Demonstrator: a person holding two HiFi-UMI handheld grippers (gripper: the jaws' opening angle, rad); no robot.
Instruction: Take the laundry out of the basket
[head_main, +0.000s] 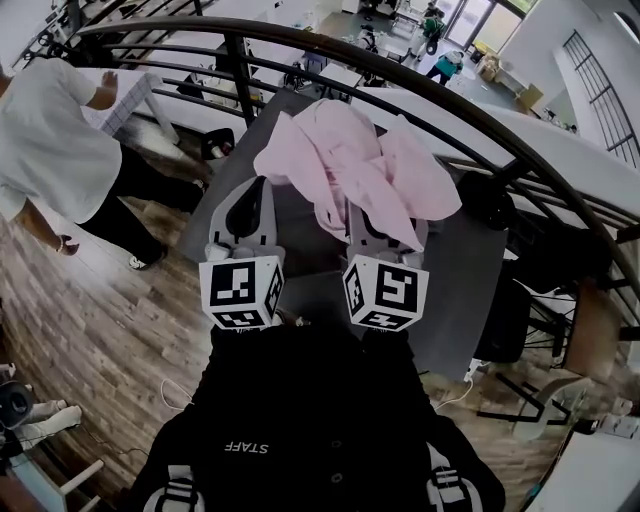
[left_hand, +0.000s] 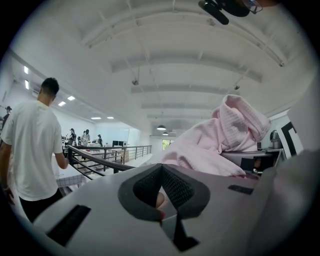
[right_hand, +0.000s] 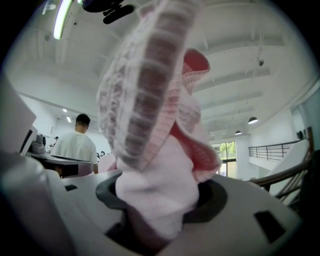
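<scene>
Clearance matters: right gripper (head_main: 383, 226) is clamped on the pale pink waffle-knit garment (head_main: 350, 165); left gripper (head_main: 250, 203), jaws together and seemingly empty, should gather trailing folds.

In the head view the pink cloth (head_main: 350, 175) covers the tip of the right tool (head_main: 386, 228). The person in white (head_main: 50, 150) is cut off at the left edge. A tiny pink bit (left_hand: 159, 200) inside the left tool (left_hand: 163, 186) is too small to name. Far-off people (left_hand: 83, 136) are too small to tell apart.

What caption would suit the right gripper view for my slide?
Right hand-held gripper shut on a pink garment, person in white shirt behind.
</scene>
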